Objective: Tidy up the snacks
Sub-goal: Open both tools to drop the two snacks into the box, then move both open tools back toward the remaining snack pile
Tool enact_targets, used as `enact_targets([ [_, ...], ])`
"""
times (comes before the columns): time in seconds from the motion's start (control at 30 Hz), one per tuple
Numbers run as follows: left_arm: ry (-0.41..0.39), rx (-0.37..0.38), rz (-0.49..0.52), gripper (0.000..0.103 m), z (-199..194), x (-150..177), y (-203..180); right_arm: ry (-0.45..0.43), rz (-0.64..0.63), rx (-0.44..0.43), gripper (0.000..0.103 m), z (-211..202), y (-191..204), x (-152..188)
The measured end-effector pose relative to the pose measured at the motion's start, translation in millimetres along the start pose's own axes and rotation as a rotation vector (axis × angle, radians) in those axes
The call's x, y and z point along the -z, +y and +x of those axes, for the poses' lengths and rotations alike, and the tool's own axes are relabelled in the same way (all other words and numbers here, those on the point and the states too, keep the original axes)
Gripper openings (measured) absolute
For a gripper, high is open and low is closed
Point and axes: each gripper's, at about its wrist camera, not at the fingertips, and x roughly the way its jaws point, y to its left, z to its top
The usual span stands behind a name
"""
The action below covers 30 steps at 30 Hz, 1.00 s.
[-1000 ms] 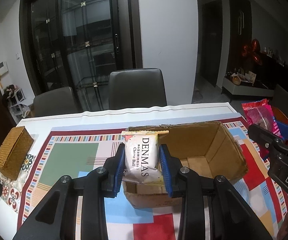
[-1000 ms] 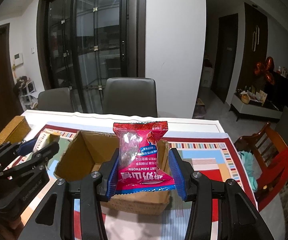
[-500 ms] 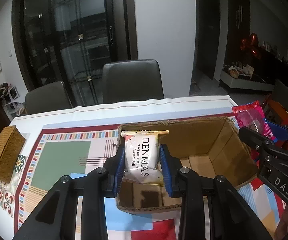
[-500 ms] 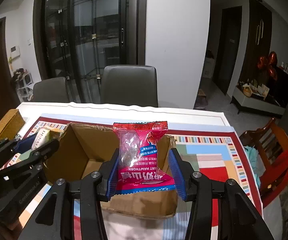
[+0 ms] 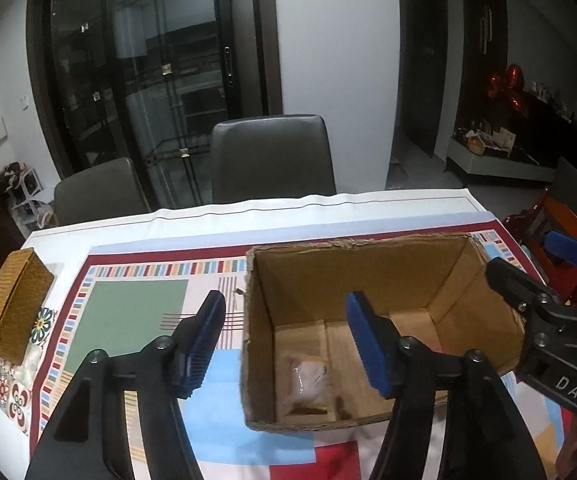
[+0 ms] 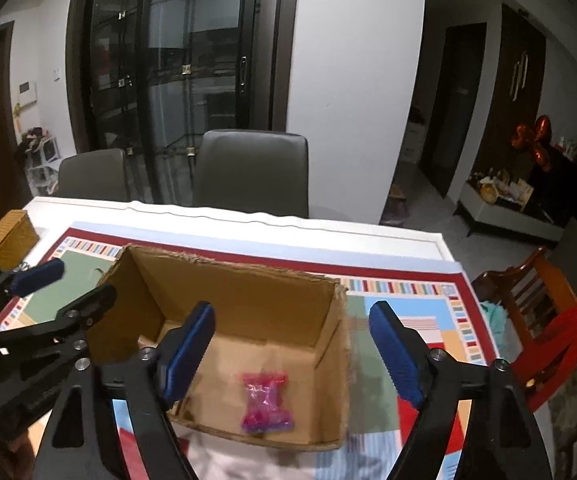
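An open cardboard box (image 5: 368, 276) (image 6: 248, 292) stands on the patterned tablecloth. A white snack packet (image 5: 306, 380), blurred, is down near the box floor at its near left. A red-pink snack packet (image 6: 266, 408), also blurred, is inside the box toward its near side. My left gripper (image 5: 286, 320) hangs above the box's left wall, its jaws opening with nothing between them. My right gripper (image 6: 292, 328) hangs above the box's right part, jaws opening too and nothing gripped. Each gripper shows at the edge of the other's view.
A woven wicker box (image 5: 12, 304) (image 6: 4, 236) sits at the table's left edge. Two dark chairs (image 5: 272, 160) stand behind the far edge. A red wooden chair (image 6: 544, 320) is off the right side. The tablecloth (image 5: 136, 312) lies around the box.
Both grippers let go: the white packet left the left jaws and the red packet left the right jaws, and both dropped into the box. Both pairs of jaws spread apart.
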Motion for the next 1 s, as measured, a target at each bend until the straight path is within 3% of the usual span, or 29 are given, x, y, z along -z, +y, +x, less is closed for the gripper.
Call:
enact_targets([
  [0.17, -0.011, -0.01, 0.003, 0.068, -5, 1, 1, 0.003, 0.008, 0.013, 0.08, -3, -2, 0],
  [1.0, -0.063, -0.017, -0.006, 0.068, -65, 12, -2, -0.066, 0.066, 0.007, 0.08, -61, -23, 11],
])
